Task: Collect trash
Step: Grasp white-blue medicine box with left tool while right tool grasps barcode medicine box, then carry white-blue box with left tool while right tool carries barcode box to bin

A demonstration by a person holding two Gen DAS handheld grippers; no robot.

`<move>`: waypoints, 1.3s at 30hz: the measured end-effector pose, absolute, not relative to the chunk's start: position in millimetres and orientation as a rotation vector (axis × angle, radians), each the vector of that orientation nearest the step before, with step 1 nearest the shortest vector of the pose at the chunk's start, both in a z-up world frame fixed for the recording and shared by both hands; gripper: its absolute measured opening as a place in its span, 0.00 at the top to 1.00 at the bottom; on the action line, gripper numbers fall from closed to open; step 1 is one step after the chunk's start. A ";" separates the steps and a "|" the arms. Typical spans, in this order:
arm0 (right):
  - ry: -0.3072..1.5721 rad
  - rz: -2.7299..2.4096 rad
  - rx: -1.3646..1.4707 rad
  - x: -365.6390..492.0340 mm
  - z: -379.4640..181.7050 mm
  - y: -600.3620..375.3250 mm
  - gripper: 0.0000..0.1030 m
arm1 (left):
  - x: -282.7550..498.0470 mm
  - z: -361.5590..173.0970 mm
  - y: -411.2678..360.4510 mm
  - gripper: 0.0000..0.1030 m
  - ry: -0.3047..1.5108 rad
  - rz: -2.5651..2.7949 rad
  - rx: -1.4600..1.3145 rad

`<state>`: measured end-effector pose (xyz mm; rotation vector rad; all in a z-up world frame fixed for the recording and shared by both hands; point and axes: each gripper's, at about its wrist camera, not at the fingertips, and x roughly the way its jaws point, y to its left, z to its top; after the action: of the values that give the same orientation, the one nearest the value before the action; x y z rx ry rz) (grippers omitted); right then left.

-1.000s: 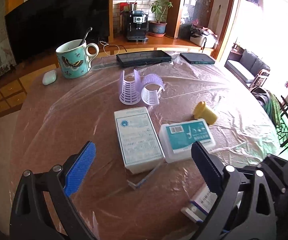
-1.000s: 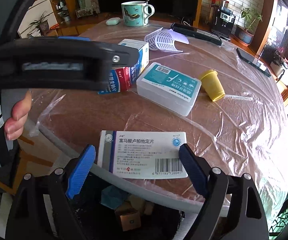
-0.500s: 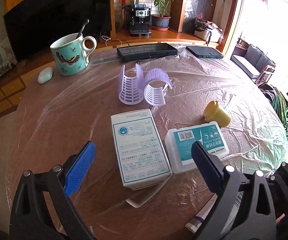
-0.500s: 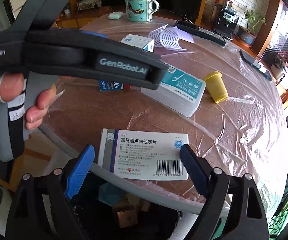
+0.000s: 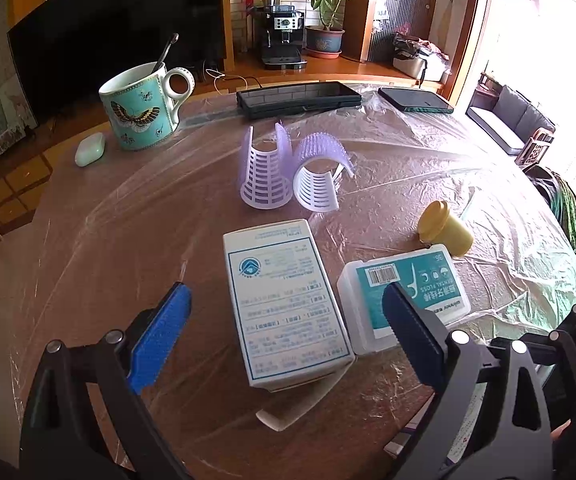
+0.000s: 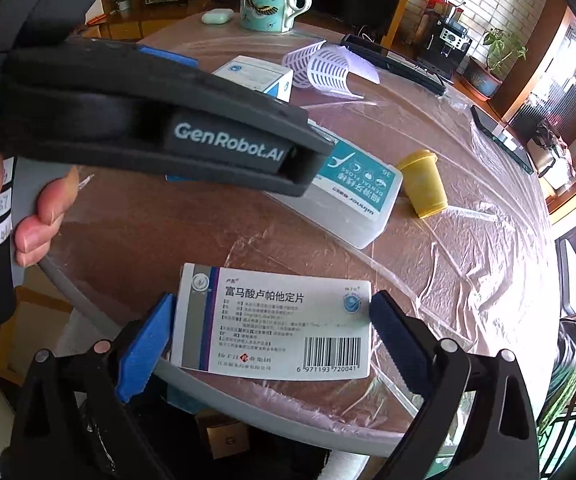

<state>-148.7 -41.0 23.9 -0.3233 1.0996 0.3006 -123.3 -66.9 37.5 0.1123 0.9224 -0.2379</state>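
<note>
My left gripper (image 5: 286, 330) is open over a white carton box (image 5: 284, 304) lying on the plastic-covered table; its fingers straddle the box's near end without touching. My right gripper (image 6: 270, 334) is shut on a flat white medicine box (image 6: 276, 326) with a barcode, held at the table's near edge above a dark trash bin (image 6: 224, 436). A teal-topped dental floss box (image 5: 403, 296) lies right of the carton, with a yellow cup (image 5: 445, 228) on its side behind it. The left gripper's body (image 6: 148, 128) crosses the right wrist view.
Two purple hair rollers (image 5: 288, 176) stand mid-table. A butterfly mug (image 5: 140, 110) with a spoon and a white earbud case (image 5: 90, 149) are at the far left. A black keyboard-like case (image 5: 299, 98) and a dark tablet (image 5: 415, 100) lie at the far edge.
My left gripper has moved forward over the carton box, which now lies between its fingers. My right gripper has closed onto the medicine box at the table edge.
</note>
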 end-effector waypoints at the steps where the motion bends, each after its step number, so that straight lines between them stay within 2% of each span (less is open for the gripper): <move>1: 1.100 0.296 -0.326 -148.3 23.8 -41.3 0.08 | -123.3 37.2 -66.8 0.06 0.922 -0.236 0.116; 8: 1.063 0.250 -0.393 -151.1 20.2 -42.5 0.05 | -121.2 34.3 -66.8 0.06 0.923 -0.237 0.109; 15: 1.155 0.279 -0.175 -138.7 14.1 -66.5 0.04 | -120.2 29.8 -66.9 0.06 0.927 -0.238 0.106; 20: 1.130 0.272 -0.137 -138.4 17.1 -75.2 0.08 | -120.3 27.1 -65.8 0.06 0.925 -0.238 0.107; 21: 1.126 0.279 -0.128 -138.8 17.7 -76.2 0.08 | -120.2 26.4 -65.3 0.10 0.925 -0.239 0.103; 24: 1.111 0.280 -0.116 -139.5 19.0 -80.4 0.09 | -119.3 28.0 -60.3 0.36 0.930 -0.277 0.043; 27: 1.100 0.286 -0.085 -142.9 22.8 -87.5 0.09 | -121.6 30.5 -59.8 0.53 0.913 -0.249 0.081; 39: 1.018 0.311 -0.005 -145.0 32.8 -97.6 0.09 | -137.9 35.0 -43.2 0.54 0.893 -0.262 0.024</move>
<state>-145.0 -97.6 32.8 -0.0054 1.0179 0.3106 -137.9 -43.2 35.0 0.0243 0.8932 -0.2623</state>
